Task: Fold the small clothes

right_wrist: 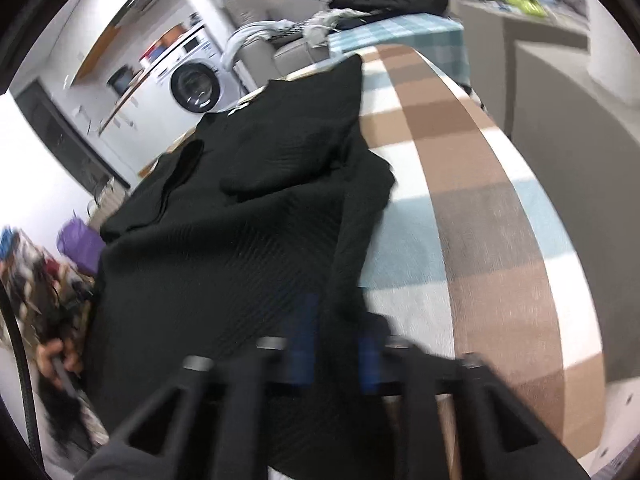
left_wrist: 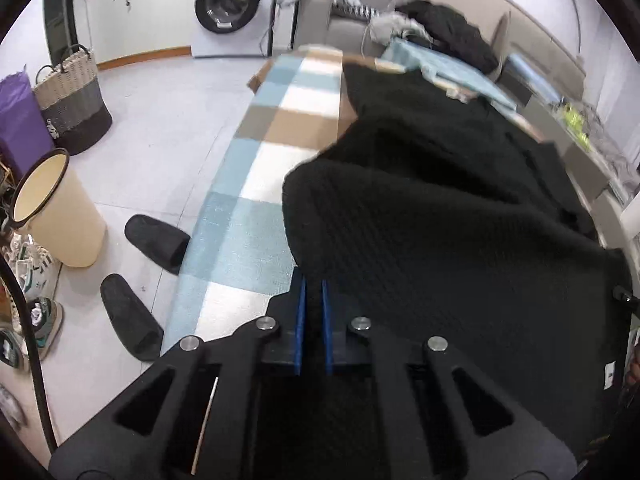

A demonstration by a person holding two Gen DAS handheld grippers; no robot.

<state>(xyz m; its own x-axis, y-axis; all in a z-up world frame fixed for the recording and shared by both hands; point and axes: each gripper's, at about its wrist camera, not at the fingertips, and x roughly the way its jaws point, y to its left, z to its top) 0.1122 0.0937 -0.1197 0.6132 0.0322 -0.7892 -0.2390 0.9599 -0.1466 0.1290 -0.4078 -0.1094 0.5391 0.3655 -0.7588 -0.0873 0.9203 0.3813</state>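
Note:
A black knit garment (left_wrist: 432, 200) lies along a table covered with a checked blue, white and brown cloth (left_wrist: 276, 120). My left gripper (left_wrist: 314, 288) is shut on the garment's near edge, its blue pads pinching the fabric. In the right wrist view the same black garment (right_wrist: 240, 220) is rumpled and lifted toward the camera over the checked cloth (right_wrist: 472, 208). My right gripper (right_wrist: 332, 320) is shut on a fold of it; the blue fingers (right_wrist: 302, 336) are partly covered by fabric. The right view is motion blurred.
On the floor at left stand a beige bin (left_wrist: 56, 208), a woven basket (left_wrist: 72, 100) and black slippers (left_wrist: 156, 240). A washing machine (left_wrist: 232, 8) is at the back. A sofa with a pile of dark clothes (left_wrist: 448, 28) stands beyond the table's far end.

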